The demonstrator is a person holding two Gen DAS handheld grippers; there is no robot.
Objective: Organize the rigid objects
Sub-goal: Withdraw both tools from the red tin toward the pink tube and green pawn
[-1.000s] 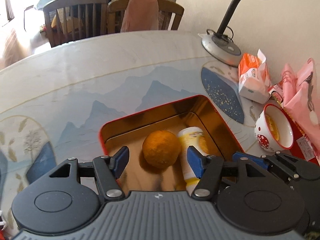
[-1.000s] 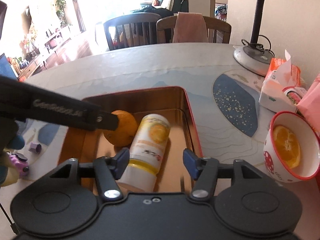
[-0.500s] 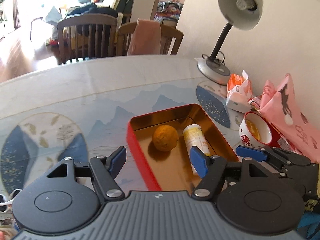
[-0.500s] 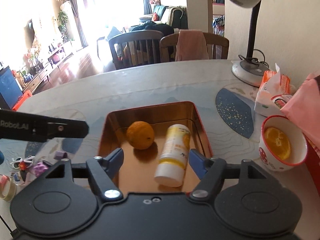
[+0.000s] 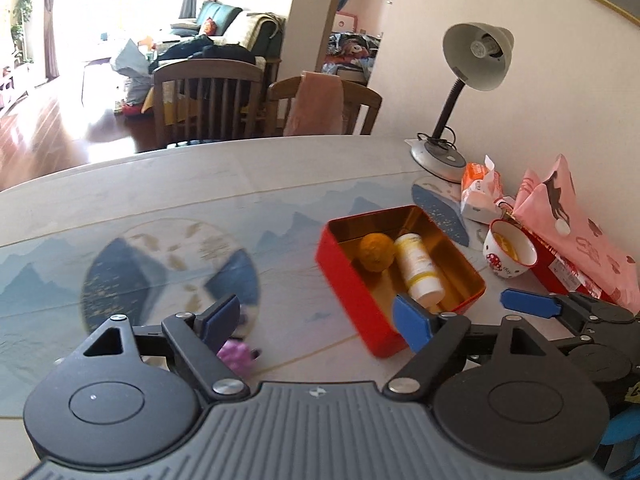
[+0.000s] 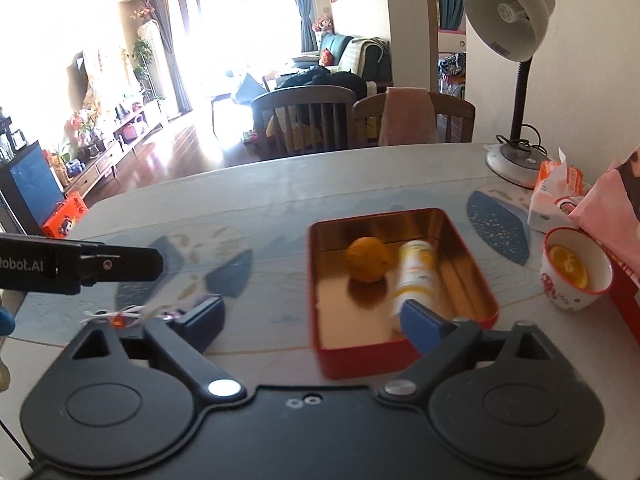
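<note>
A red tin with a gold inside stands on the table; it also shows in the right wrist view. In it lie an orange and a yellow-and-white bottle on its side. My left gripper is open and empty, above the table left of the tin. My right gripper is open and empty, near the tin's front left corner. A purple toy lies under the left gripper's left finger.
A mushroom-print cup with an orange slice stands right of the tin. A tissue pack, a desk lamp and a pink bag line the right wall. Small trinkets lie at the left. Chairs stand beyond the table.
Both grippers have pulled back and up from the tin, open and empty. The left one has swung left. The orange and the bottle stay in the tin.
</note>
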